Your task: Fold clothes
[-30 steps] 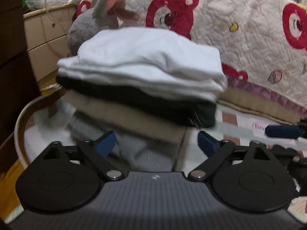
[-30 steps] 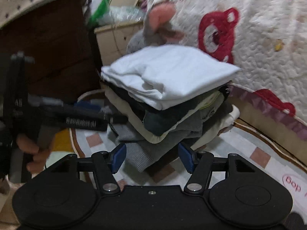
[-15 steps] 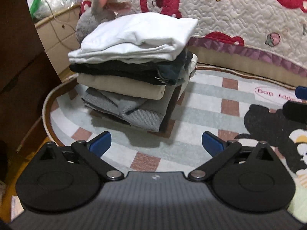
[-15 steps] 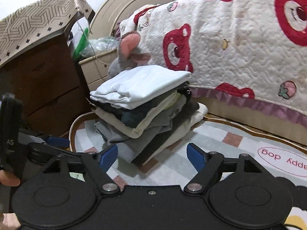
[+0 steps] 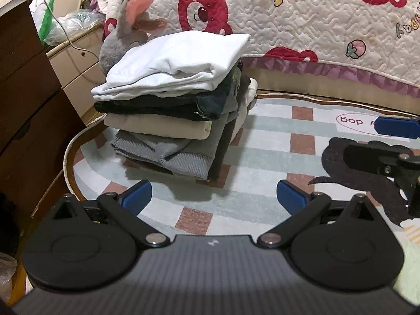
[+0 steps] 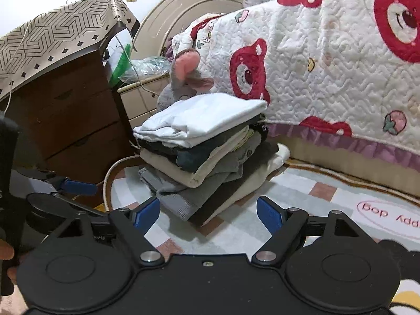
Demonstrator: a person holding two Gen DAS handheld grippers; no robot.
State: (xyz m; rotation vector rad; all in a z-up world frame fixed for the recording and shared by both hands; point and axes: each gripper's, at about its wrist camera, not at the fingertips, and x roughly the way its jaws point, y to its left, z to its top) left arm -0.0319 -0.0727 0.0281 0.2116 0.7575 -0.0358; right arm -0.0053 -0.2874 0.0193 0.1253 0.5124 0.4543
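Nearest the left wrist camera, the left gripper [image 5: 212,197] hangs over the rug [image 5: 262,141] with its blue-tipped fingers [image 5: 136,195] spread wide and nothing between them. The right gripper [image 6: 208,214] is likewise wide open and empty, its blue pads [image 6: 270,215] held above the checked rug [image 6: 302,183]. Each tool shows in the other's view: the right gripper enters the left camera's frame at the right edge, and the left gripper sits at the left edge of the right camera's frame, gripped by a hand [image 6: 6,260] of which only a little is visible.

Just beyond both sets of fingers, apart from them, stands the pile of folded clothes [image 5: 173,110] on the rug. At its base lies a grey ribbed knit [image 5: 178,157], then a beige garment [image 5: 160,126], a black one [image 5: 157,106], and on top a white folded T-shirt [image 5: 181,63], whose edges overhang the layers under it. From the right camera the pile [image 6: 207,144] leans slightly, with a cream piece spilling out at the bottom right.

Behind the pile a grey plush toy with a pink ear [image 5: 131,23] rests against the bed, which is draped in a quilt with red bears [image 5: 302,18]. To the left are a cream nightstand [image 5: 76,63] and a dark wooden chest of drawers [image 6: 68,120] under a patterned cloth [image 6: 52,34].
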